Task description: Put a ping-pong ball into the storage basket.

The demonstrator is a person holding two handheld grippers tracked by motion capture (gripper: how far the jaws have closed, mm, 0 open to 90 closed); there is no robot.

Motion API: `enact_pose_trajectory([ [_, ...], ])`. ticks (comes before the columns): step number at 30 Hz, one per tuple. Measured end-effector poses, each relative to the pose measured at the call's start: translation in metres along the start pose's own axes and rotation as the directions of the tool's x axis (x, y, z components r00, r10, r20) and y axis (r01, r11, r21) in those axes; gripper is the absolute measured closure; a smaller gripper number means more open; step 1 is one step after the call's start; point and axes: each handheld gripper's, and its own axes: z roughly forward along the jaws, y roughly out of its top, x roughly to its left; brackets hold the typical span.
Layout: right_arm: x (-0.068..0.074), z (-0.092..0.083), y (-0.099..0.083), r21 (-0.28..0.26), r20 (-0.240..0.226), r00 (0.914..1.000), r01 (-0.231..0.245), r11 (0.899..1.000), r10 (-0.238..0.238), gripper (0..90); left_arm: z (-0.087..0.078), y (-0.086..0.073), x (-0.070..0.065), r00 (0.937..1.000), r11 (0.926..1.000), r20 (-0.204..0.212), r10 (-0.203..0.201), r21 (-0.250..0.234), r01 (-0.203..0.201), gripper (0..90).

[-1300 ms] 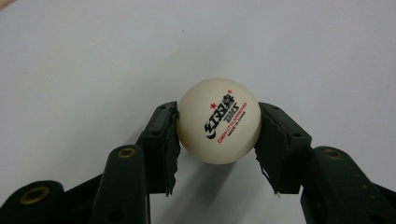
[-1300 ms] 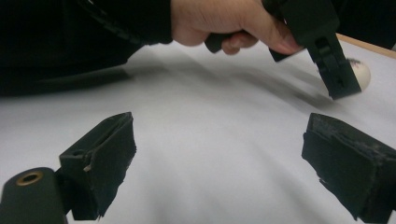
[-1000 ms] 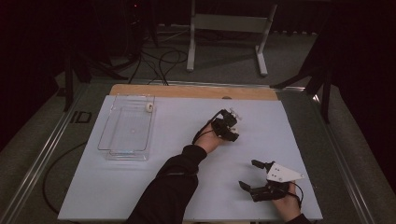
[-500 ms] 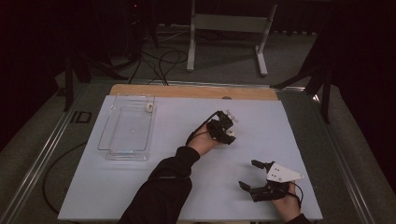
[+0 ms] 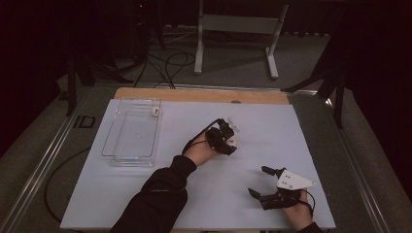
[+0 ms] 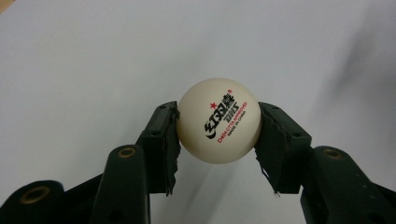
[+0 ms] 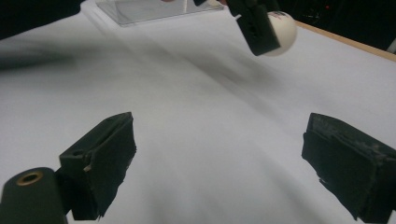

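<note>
White ball (image 6: 218, 120), print facing camera

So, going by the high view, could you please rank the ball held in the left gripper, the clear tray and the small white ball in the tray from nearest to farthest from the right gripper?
From the right gripper, at the table's near right:
1. Ball in the left gripper, mid-table, up and to the left.
2. Clear tray, on the left side of the table.
3. Small white ball, in the tray's far right corner.

The left gripper (image 6: 218, 140) has black jaws with brass-ringed holes and worn pads; the right gripper (image 5: 266, 183) carries a grey three-cornered plate; the sleeve (image 5: 155, 194) is black.
</note>
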Motion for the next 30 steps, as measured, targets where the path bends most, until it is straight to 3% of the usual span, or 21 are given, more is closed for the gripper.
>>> enact_pose_trajectory([
  [6, 0.0, 0.0, 0.0, 0.002, 0.002, 1.0, 0.001, 1.0, -0.001, 9.5, -0.007, -0.007, -0.002, 0.9999, 0.9997, 0.002, 0.017, 0.015, -0.017, 52.6],
  [18, -0.001, 0.0, 0.0, 0.002, 0.006, 1.0, -0.003, 1.0, 0.003, 9.5, -0.029, -0.038, 0.0, 0.9995, 0.9973, 0.0, 0.03, 0.067, -0.03, 52.6],
  [21, -0.002, -0.002, 0.0, -0.005, 0.007, 0.9996, -0.028, 1.0, 0.028, 9.5, -0.033, -0.044, -0.001, 0.9994, 0.9963, -0.006, 0.035, 0.078, -0.034, 52.6],
  [30, -0.002, 0.0, 0.0, 0.01, 0.003, 0.9999, -0.014, 1.0, 0.014, 9.5, -0.042, -0.06, -0.009, 0.9985, 0.9939, -0.006, 0.055, 0.096, -0.054, 52.6],
])
